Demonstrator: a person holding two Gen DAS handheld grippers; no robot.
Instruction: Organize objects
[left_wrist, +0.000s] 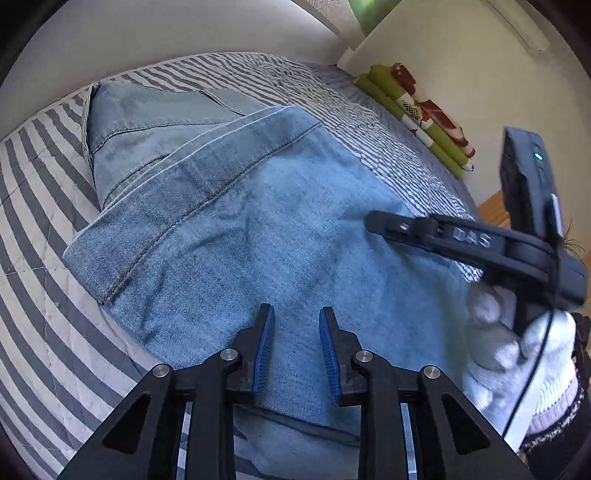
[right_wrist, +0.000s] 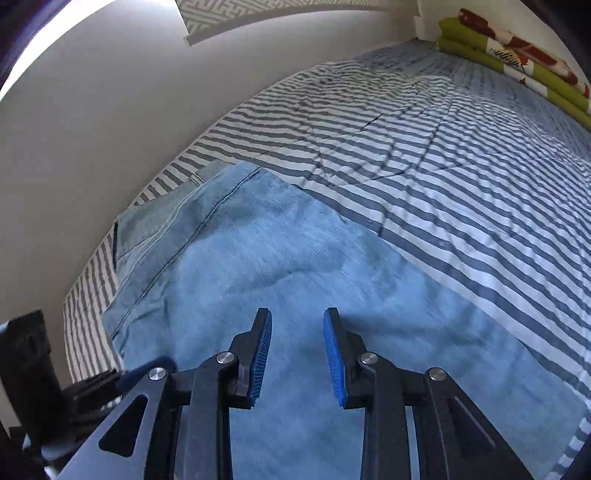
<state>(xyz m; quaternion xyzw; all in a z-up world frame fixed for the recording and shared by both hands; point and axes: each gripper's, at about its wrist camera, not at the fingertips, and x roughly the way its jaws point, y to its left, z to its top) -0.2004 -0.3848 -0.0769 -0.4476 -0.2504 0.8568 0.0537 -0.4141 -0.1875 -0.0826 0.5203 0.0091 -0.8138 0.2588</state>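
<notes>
A pair of light blue jeans lies folded on the striped bed cover, a leg hem turned back over the waist part. My left gripper hovers over the denim, its blue pads apart with nothing between them. The right gripper reaches in from the right in the left wrist view, held by a white-gloved hand, its tip above the jeans. In the right wrist view the right gripper is open above the jeans, holding nothing; the picture is blurred.
The striped bed cover spreads wide to the right of the jeans. A folded green and red patterned blanket lies along the far wall. A grey wall borders the bed on the left. A wooden edge shows at right.
</notes>
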